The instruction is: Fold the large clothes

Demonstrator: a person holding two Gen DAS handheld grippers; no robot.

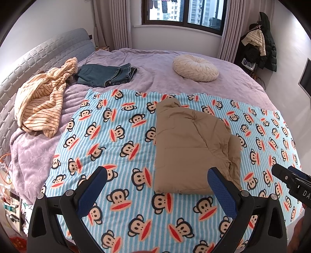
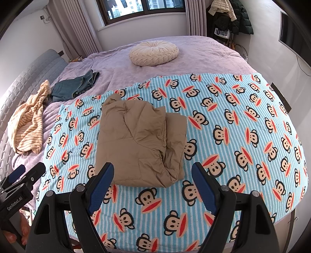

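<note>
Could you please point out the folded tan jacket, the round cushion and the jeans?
tan jacket (image 1: 192, 148): left wrist view, middle of the top folded panel.
round cushion (image 2: 153, 53): right wrist view, near its dimpled centre.
jeans (image 1: 105, 75): left wrist view, middle of the folded denim.

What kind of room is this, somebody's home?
Most likely a home bedroom: a wide bed under a lilac plush bedspread with a grey quilted headboard, a curtained window facing apartment blocks, and coats hung in the corner.

Jacket (image 1: 194, 148) on blanket (image 1: 116, 136); cushion (image 1: 195, 67) behind.
</note>
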